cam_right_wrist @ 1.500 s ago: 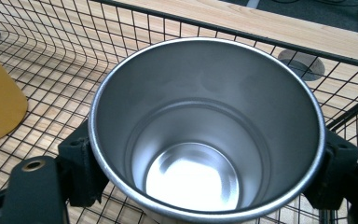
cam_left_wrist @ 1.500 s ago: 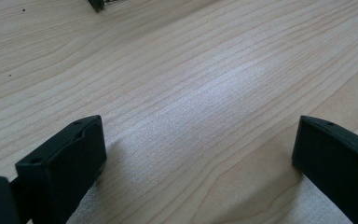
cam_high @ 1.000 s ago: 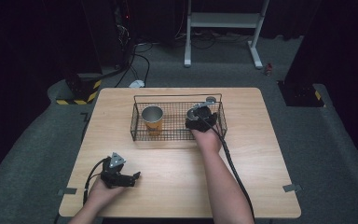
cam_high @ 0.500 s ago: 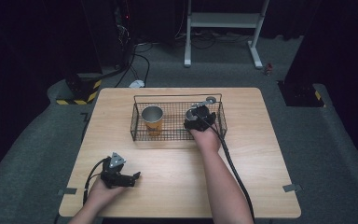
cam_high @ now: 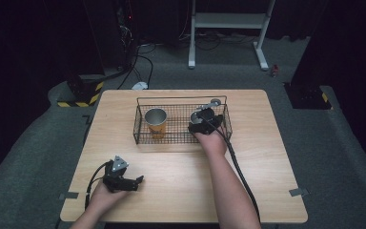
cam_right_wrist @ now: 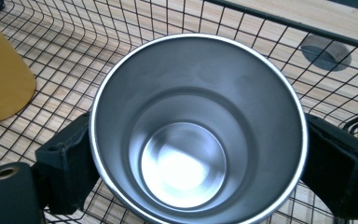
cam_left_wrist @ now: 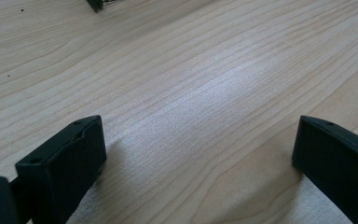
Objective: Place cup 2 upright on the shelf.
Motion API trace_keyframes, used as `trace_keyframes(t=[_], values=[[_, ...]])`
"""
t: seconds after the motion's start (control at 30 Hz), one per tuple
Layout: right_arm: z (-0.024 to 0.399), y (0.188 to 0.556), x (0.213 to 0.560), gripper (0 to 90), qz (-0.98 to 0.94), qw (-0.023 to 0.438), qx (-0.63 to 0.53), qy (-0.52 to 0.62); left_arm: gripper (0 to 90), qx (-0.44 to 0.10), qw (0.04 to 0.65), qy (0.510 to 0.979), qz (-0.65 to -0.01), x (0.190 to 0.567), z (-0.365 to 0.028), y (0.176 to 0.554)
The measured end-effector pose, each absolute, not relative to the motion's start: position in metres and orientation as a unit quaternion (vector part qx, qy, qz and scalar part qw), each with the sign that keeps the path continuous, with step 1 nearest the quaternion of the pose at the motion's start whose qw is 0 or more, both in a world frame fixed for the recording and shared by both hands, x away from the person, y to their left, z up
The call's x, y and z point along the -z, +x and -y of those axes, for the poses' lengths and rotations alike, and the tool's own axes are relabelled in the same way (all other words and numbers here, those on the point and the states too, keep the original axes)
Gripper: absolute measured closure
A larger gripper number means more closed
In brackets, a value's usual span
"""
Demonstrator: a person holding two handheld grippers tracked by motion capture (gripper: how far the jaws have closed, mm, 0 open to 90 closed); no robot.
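The right tool [cam_right_wrist: 193,154] grips the steel cup [cam_right_wrist: 196,126] upright, mouth towards it — inside the wire basket [cam_high: 140,125]. The left tool [cam_high: 136,182] rests open on the worktop [cam_high: 181,181] — farther from the cup.

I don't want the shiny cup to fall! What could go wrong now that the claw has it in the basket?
The right gripper squeezes the steel cup from both sides; its smooth wall might slip out if lifted fast. The wire basket has tall sides, so the cup could catch on the rim on its way out. The yellow cup stands close by in the same basket, and a sideways swing might knock it over.
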State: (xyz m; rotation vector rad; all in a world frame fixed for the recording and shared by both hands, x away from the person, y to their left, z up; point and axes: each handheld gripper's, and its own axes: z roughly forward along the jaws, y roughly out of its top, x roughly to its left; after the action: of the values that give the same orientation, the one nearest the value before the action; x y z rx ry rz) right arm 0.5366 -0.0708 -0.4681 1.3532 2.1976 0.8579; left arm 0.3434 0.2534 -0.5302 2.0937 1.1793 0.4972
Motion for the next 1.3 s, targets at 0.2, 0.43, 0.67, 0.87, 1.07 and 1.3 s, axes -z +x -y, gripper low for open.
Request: trace_keyframes(t=[0.2, 0.43, 0.67, 0.87, 1.07, 1.3], values=[[0.073, 0.534, 0.465, 8.9, -0.785, 0.210, -0.318, 0.488, 3.0, -0.190, 0.337, 0.804, -0.452, 0.530, -0.253, 0.343], [0.075, 0.529, 0.459, 8.8, -0.780, 0.217, -0.329, 0.485, 3.0, -0.190, 0.336, 0.804, -0.452, 0.530, -0.253, 0.343], [0.077, 0.524, 0.451, 8.8, -0.774, 0.224, -0.343, 0.482, 2.9, -0.191, 0.337, 0.804, -0.452, 0.530, -0.253, 0.344], [0.078, 0.517, 0.443, 8.9, -0.772, 0.236, -0.353, 0.473, 2.9, -0.192, 0.336, 0.805, -0.450, 0.530, -0.254, 0.344], [0.081, 0.511, 0.440, 8.9, -0.775, 0.237, -0.356, 0.465, 2.9, -0.192, 0.337, 0.806, -0.448, 0.530, -0.254, 0.344], [0.090, 0.501, 0.441, 9.0, -0.768, 0.241, -0.368, 0.465, 3.0, -0.192, 0.337, 0.806, -0.448, 0.530, -0.254, 0.344]])
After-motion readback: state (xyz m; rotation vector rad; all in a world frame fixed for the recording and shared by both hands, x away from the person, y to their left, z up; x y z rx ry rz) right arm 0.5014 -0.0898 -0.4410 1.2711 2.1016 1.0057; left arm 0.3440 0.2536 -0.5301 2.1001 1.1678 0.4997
